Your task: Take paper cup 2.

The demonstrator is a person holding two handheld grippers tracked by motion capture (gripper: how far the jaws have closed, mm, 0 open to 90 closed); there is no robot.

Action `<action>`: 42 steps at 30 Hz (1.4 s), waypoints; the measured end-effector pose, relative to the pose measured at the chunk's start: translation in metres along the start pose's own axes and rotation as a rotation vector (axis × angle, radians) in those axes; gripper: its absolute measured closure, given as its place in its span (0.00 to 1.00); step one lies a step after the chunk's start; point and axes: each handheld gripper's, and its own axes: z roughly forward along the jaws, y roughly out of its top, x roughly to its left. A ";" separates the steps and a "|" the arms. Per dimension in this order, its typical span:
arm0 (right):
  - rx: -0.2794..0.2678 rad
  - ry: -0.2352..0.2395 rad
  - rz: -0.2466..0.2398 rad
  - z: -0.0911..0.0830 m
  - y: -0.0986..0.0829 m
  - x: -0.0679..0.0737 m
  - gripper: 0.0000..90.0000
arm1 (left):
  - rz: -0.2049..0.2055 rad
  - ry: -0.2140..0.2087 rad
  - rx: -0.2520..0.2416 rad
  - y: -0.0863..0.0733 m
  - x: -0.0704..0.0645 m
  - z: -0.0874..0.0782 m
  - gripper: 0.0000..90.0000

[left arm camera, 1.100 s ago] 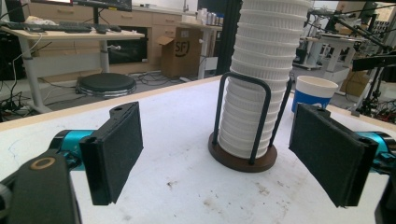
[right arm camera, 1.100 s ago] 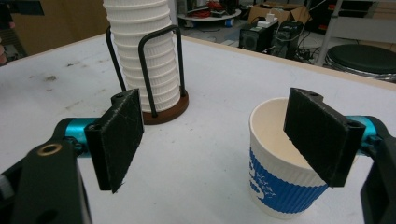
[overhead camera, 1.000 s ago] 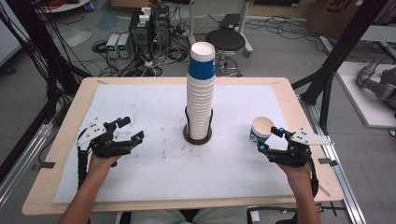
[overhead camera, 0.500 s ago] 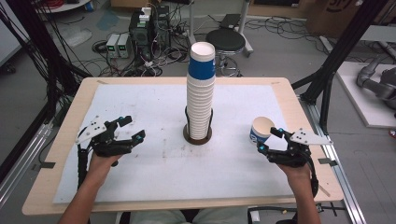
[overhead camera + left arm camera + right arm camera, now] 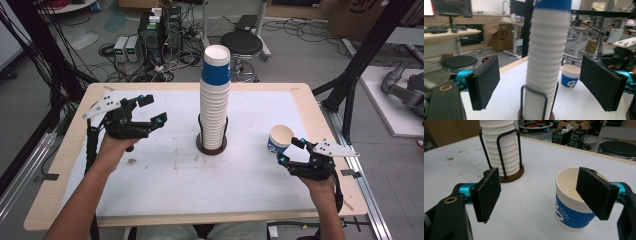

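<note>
High view: right tongs [image 5: 289, 151] beside cup [image 5: 279, 139]

1. The place is a robotics lab or workshop: at 11 o'clock beyond the counter [image 5: 300, 95], electronics boxes [image 5: 155, 30] sit on the floor amid tangled cables [image 5: 120, 60].
2. A round black stool [image 5: 241, 43] stands at 12 o'clock.
3. Black frame struts [image 5: 360, 65] rise at 2 o'clock.
4. The left gripper view shows desks [image 5: 449, 32], a monitor [image 5: 451, 7] and cardboard boxes [image 5: 502, 37].
</note>
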 end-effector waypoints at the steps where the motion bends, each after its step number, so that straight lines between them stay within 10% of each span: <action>1: 0.001 0.004 -0.001 0.000 0.000 0.000 0.23 | 0.010 -0.012 0.004 0.008 -0.001 0.005 0.18; 14: 0.002 0.030 -0.015 0.005 0.003 0.002 0.23 | 0.090 -0.091 0.088 0.088 -0.012 0.076 0.18; 42: -0.008 0.031 -0.005 0.000 0.002 0.000 0.23 | 0.054 -0.108 0.152 0.111 -0.012 0.136 0.31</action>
